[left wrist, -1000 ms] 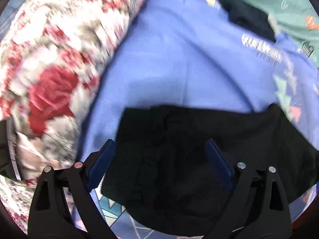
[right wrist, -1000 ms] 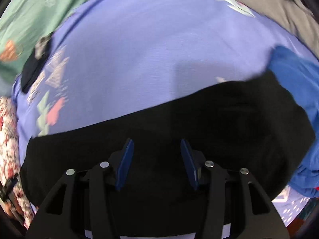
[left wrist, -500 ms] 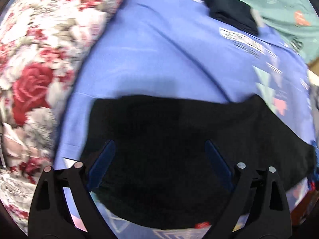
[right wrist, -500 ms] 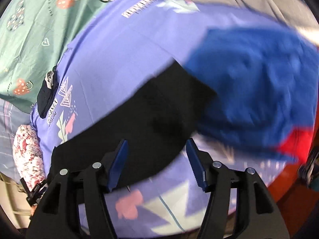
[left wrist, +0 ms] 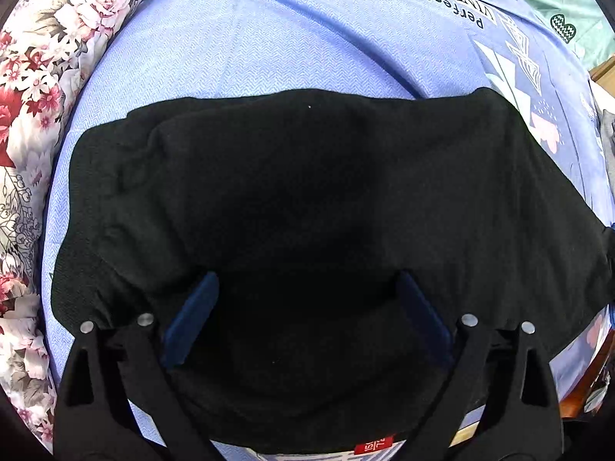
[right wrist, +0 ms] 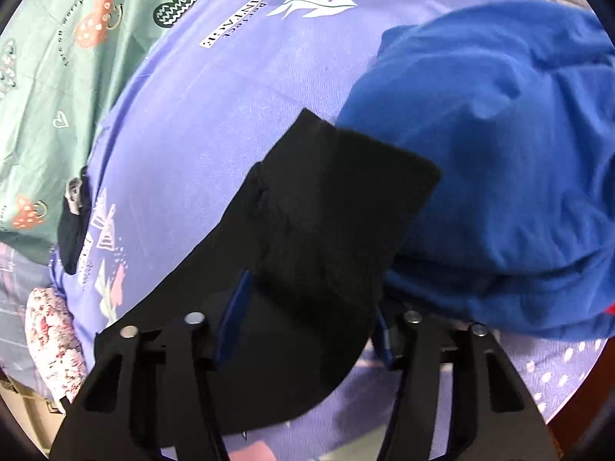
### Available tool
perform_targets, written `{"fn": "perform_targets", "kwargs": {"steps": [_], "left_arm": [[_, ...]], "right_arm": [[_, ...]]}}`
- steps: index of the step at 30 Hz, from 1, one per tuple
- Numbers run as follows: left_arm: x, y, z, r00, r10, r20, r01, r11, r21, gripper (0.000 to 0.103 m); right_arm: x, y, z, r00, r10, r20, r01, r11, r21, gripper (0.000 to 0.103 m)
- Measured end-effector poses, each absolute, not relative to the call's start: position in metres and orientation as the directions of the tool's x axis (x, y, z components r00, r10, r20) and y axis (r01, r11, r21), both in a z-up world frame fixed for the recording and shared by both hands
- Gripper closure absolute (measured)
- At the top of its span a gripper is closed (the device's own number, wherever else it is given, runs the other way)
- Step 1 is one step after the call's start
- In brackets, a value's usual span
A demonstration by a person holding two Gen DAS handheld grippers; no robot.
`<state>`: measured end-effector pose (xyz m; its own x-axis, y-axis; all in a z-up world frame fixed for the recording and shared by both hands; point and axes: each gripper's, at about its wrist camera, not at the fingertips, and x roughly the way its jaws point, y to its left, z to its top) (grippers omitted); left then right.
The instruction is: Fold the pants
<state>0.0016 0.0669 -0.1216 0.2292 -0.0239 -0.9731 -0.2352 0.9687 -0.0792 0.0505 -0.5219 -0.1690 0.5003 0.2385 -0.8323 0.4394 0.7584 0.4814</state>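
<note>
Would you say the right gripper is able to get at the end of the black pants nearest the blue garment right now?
Probably yes: the right gripper is open, the black pants lie between its fingers, nothing covers them; the blue garment sits beside.

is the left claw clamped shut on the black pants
No, the left claw stands wide open above the black pants, its blue pads well apart and pinching no fabric.

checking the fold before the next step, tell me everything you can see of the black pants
The black pants are a dark, knit-looking fabric, lying flat and folded into a broad band on the lilac printed bedsheet. A layered edge shows at the left end. In the right wrist view one end lies doubled over, beside a blue garment. A small red tag shows at the near edge. Both grippers' jaws stand open over the cloth, not clamping it.
</note>
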Motion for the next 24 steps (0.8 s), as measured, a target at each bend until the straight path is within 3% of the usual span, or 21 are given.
{"fn": "perform_targets", "kwargs": {"steps": [2, 3, 9, 14, 21, 24], "left_arm": [[0.001, 0.068, -0.12, 0.223, -0.031, -0.974, -0.235, 0.968, -0.085, 0.008], [0.001, 0.069, -0.119, 0.224, -0.037, -0.974, -0.238, 0.967, -0.092, 0.008], [-0.006, 0.079, -0.102, 0.252, -0.082, -0.964, -0.225, 0.964, -0.141, 0.008], [-0.003, 0.08, -0.098, 0.264, -0.083, -0.961, -0.214, 0.966, -0.142, 0.008], [-0.008, 0.092, -0.078, 0.316, -0.089, -0.945, -0.209, 0.964, -0.161, 0.008], [-0.008, 0.098, -0.072, 0.339, -0.096, -0.936, -0.22, 0.959, -0.178, 0.008]], "right_arm": [[0.052, -0.522, -0.172, 0.492, 0.274, -0.826, 0.456, 0.727, 0.513, 0.082], [0.05, -0.523, -0.172, 0.5, 0.284, -0.818, 0.46, 0.713, 0.529, 0.084], [0.036, -0.523, -0.168, 0.573, 0.405, -0.712, 0.476, 0.543, 0.692, 0.084], [0.041, -0.516, -0.157, 0.576, 0.365, -0.732, 0.489, 0.564, 0.666, 0.087], [0.051, -0.469, -0.086, 0.655, 0.403, -0.639, 0.291, 0.646, 0.706, 0.089], [0.06, -0.432, -0.067, 0.632, 0.434, -0.642, 0.191, 0.716, 0.672, 0.089]]}}
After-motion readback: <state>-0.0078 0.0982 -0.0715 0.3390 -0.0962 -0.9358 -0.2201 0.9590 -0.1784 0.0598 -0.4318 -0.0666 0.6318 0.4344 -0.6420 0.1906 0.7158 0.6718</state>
